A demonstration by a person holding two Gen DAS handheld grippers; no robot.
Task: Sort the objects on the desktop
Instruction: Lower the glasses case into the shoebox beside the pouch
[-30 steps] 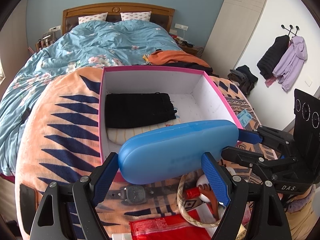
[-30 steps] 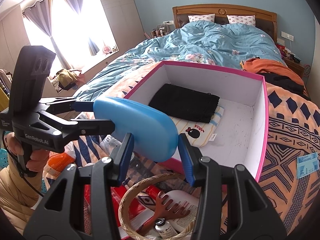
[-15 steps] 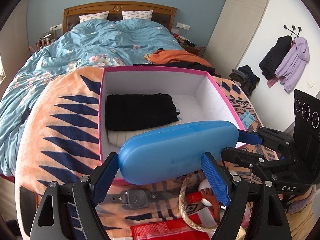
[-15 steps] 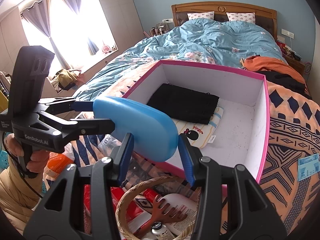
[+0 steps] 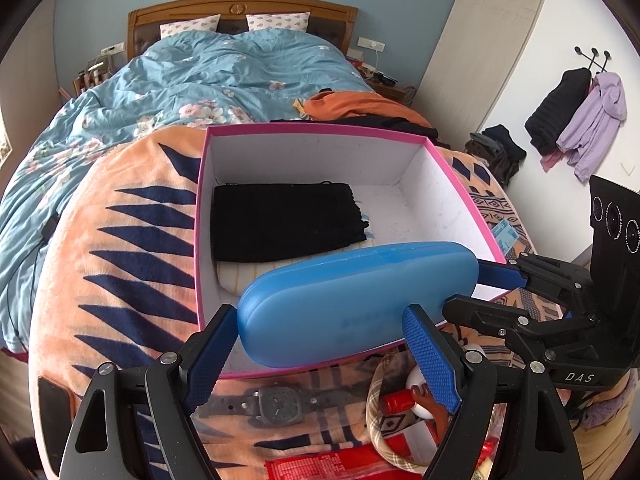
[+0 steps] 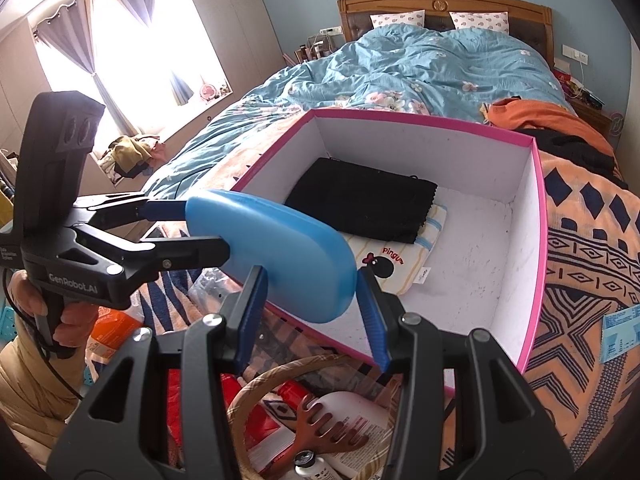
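Two grippers hold one blue case [image 5: 356,300] over the near edge of the pink box [image 5: 320,130]. Left gripper [image 5: 320,354] spans its wide side; right gripper [image 6: 312,310] squeezes its end. Uneven letting go could tip it outside the box.

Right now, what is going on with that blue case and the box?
A person is holding a blue case with both handheld grippers: the left gripper spans its length and the right gripper clamps one end. The case hangs over the near edge of the pink-rimmed box, not yet set inside. A black folded cloth already lies in the box.
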